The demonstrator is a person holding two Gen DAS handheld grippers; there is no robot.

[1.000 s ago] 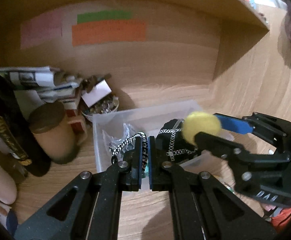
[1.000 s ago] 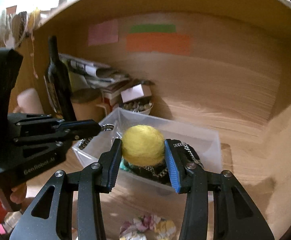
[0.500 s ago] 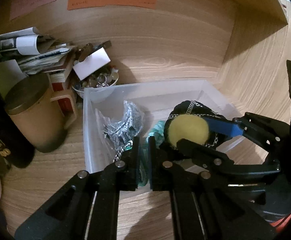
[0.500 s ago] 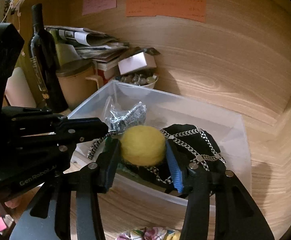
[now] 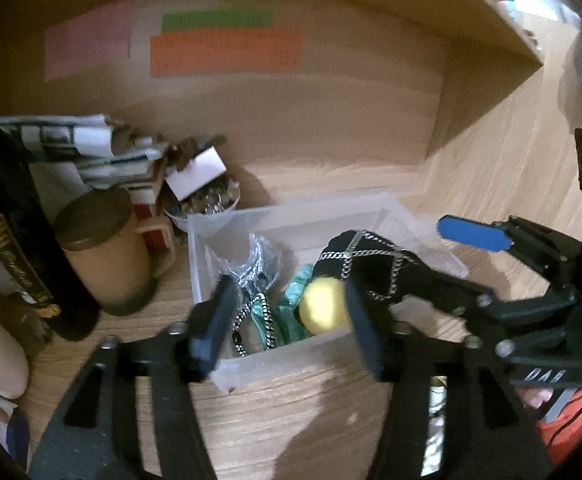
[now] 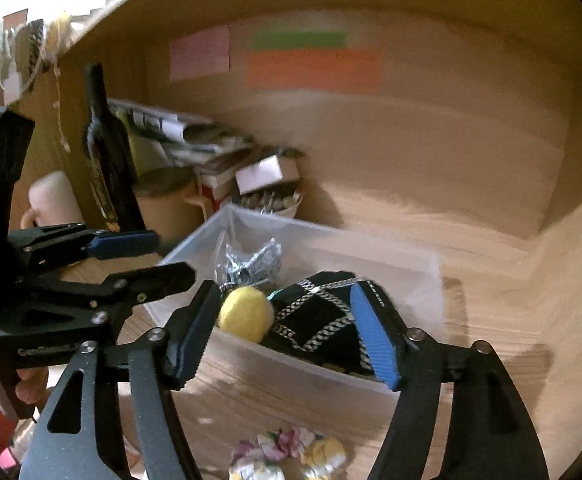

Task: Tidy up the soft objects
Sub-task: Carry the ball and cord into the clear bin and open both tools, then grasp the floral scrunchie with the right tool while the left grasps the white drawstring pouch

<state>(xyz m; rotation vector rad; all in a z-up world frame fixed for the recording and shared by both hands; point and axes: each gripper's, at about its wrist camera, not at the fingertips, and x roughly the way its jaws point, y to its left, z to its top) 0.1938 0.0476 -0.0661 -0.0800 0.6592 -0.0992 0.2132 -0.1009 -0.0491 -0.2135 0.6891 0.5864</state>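
Wooden table [image 6: 491, 320] carries a clear bin [image 6: 371, 248] holding the yellow ball [image 6: 246, 313]; both hand-held grippers, left [image 5: 291, 328] and right [image 6: 287, 332], gape released.

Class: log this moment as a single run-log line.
left tongs: open | right tongs: open | yellow ball: in clear bin, beside black pouch

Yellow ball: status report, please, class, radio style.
Both grippers, left and right, open. Yellow ball lies loose in the clear bin, beside the black chain pouch. Floral item waits outside.
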